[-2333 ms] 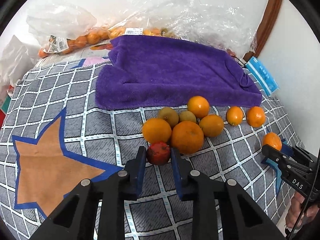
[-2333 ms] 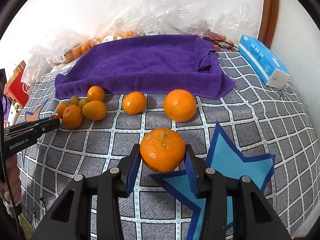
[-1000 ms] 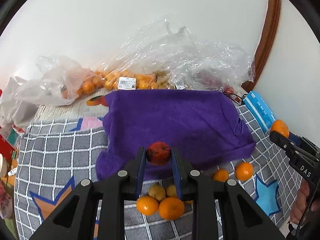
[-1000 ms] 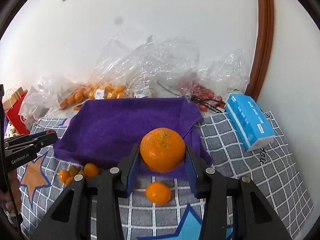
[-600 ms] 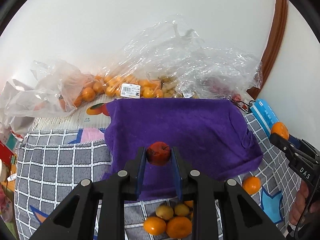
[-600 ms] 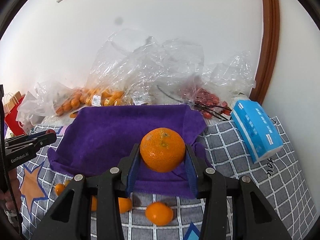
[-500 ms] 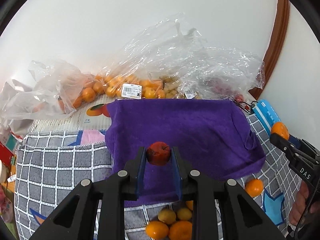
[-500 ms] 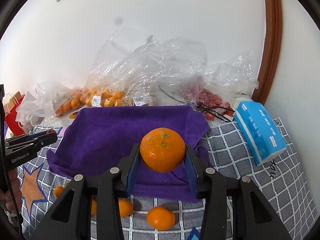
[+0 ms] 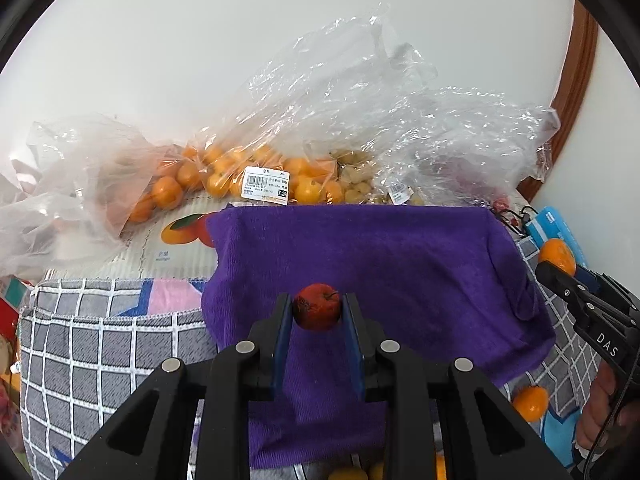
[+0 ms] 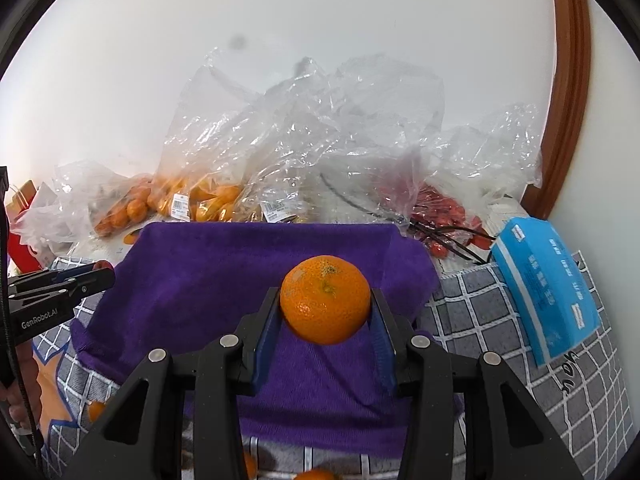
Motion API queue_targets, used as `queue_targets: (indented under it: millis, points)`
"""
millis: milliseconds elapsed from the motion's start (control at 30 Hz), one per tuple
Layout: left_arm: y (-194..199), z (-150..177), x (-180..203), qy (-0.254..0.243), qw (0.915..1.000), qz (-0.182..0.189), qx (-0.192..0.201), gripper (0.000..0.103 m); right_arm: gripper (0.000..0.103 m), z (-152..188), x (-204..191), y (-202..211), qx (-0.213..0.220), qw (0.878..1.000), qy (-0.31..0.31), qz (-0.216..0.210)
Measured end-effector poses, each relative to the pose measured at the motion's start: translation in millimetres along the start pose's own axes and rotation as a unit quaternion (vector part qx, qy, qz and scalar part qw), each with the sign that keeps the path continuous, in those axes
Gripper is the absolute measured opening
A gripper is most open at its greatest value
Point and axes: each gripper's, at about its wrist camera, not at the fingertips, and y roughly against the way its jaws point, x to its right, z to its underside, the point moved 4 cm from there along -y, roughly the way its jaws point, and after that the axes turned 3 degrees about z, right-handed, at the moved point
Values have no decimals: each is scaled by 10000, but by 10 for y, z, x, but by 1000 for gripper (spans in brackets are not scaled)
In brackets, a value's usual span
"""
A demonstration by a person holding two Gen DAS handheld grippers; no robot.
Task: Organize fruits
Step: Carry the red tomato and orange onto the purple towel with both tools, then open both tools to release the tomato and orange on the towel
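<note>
Fruit's up in both hands: a small red fruit (image 9: 317, 306) pinched between the left gripper (image 9: 317, 312) fingers, a big orange (image 10: 325, 299) clamped by the right gripper (image 10: 325, 312). Purple towel (image 9: 380, 264) lies just beneath and ahead. Risk? Round skins roll, so releasing high could send either tumbling off toward the loose oranges (image 9: 530, 403).

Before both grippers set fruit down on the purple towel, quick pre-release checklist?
1. Left gripper clamps the small red fruit: ok.
2. Right gripper clamps the large orange mandarin: ok.
3. Purple towel is bare under both fruits: ok.
4. Grippers apart from each other: ok.
5. Height above the towel: cannot tell.
6. Clear plastic bags lie behind the towel, off the drop spots: ok.
</note>
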Motion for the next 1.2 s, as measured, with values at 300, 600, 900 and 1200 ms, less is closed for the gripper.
queue_targets:
  millis: [300, 600, 900, 1200]
  points:
    - [-336, 17, -20, 47, 9996, 9, -262, 24, 43, 108, 35, -371, -305, 9995, 22, -3]
    - [-544, 47, -5, 19, 9989, -85, -467, 24, 43, 214, 52, -580, -542, 9985, 45, 11]
    - [-669, 83, -47, 58, 9974, -186, -689, 24, 42, 243, 38, -648, -713, 9974, 62, -20]
    - [-712, 102, -49, 42, 9967, -155, -801, 24, 43, 257, -3, -691, -883, 9960, 135, -53]
